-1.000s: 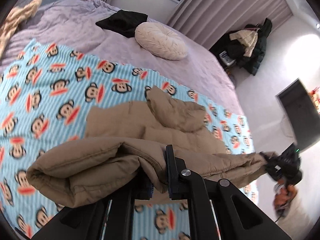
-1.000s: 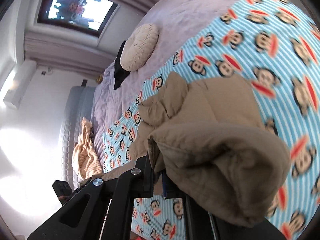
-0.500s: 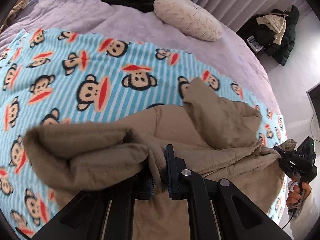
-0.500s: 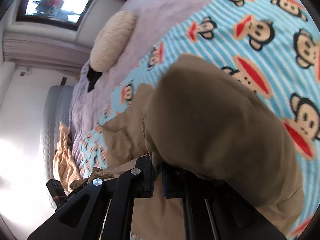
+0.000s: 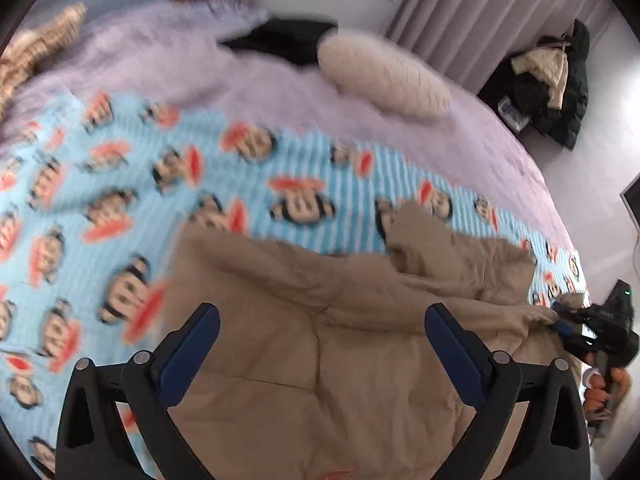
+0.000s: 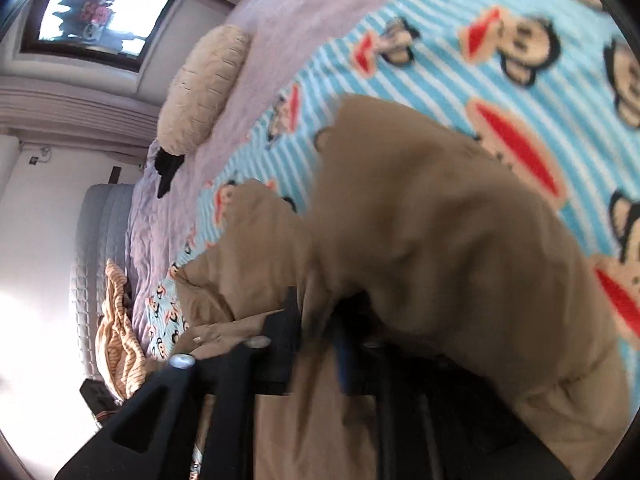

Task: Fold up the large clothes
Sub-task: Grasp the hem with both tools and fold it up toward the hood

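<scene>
Tan and padded, the large jacket (image 5: 320, 344) lies on a blue-striped monkey-print blanket (image 5: 120, 184) spread over a bed with a lilac cover (image 5: 280, 84). The left gripper (image 5: 320, 336) hangs just above the jacket with its two blue-padded fingers (image 5: 192, 344) spread wide apart and nothing between them; quilted seams of the garment show in the gap. At the right edge of the left wrist view, the right gripper (image 5: 568, 324) pinches the jacket's far edge. In the right wrist view, that gripper (image 6: 316, 320) has its fingers drawn close together on a bunched fold of the jacket (image 6: 440, 240), which billows up in front of the camera and hides much of the far finger; this view is blurred. A round cream cushion (image 5: 384, 76) rests on the lilac cover beside a black garment (image 5: 284, 40). An orange-striped cloth (image 6: 116, 332) lies at the bed's far side, and a heap of dark coats (image 5: 552, 80) sits by the curtains (image 5: 480, 12).
</scene>
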Demonstrator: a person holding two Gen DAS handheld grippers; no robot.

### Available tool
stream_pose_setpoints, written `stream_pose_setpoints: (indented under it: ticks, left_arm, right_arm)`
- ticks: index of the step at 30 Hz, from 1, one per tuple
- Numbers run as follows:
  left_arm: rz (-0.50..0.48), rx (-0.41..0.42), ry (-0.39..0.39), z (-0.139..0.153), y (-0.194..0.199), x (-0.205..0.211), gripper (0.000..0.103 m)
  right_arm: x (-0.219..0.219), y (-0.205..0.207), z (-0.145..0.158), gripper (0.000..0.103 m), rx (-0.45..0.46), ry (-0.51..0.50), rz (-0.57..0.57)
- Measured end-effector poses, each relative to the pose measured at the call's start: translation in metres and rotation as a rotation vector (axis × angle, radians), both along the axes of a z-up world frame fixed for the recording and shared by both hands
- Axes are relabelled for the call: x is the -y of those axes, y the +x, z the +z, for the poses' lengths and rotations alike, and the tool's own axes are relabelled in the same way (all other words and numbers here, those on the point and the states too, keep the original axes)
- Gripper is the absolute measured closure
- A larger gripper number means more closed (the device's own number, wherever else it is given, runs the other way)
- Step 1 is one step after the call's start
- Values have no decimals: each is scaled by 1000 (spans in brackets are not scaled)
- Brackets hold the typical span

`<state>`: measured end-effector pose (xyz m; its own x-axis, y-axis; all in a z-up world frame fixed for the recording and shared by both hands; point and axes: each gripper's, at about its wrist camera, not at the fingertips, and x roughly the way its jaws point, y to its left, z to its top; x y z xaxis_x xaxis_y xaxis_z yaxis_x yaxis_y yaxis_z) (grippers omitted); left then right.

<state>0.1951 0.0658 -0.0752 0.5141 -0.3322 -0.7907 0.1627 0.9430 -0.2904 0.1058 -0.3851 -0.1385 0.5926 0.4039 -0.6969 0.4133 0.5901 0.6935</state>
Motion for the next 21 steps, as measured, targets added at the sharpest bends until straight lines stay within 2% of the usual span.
stream_pose_setpoints:
  ticks: [1,3,4,5,6,7,8,9,11,13,15,17,21]
  left_arm:
    - [-9,5,6,7,-3,0,1]
    - [-27,6,16,11,-7,3,4]
    - [-62,-3,19,10,-10,10,9]
    - [-91,-16,20,6,-11,17,24]
    - [-133,-43,17,-1,-13,28,36]
    - [-158,-59,12,-8,-16,35,43]
    - [-177,-73,10,-15,-18,44,53]
    - [-200,-93,18,-26,-20,55,55]
    - [-221,-98,79,-48,-20,80,55]
    - [-191,-56,128,-61,-11,93,55]
    - [-131,-40,121,-71,4,95,55]
    - [-97,-45,105,-83,19,94,55]
    - [-105,-34,145,-91,35,104,55]
  right_arm:
    - [0,-4,12,32,16,-32,-6]
    - [-5,-12,31,29,45,-105,-9]
    - [-12,-14,38,35,45,-136,25]
    - [-18,-15,41,43,46,-151,56]
    - [-29,-16,44,66,47,-171,114]
    - [-42,-16,43,83,34,-198,181]
    - [-52,-15,41,86,26,-218,232]
    - [-62,-13,37,88,25,-241,284]
    - [-77,-7,25,89,4,-311,346]
    - [-82,1,10,90,-7,-369,365]
    - [-79,12,-7,97,-9,-419,350]
    - [-71,23,-20,103,-14,-412,322]
    - [-56,37,-35,103,-22,-358,289]
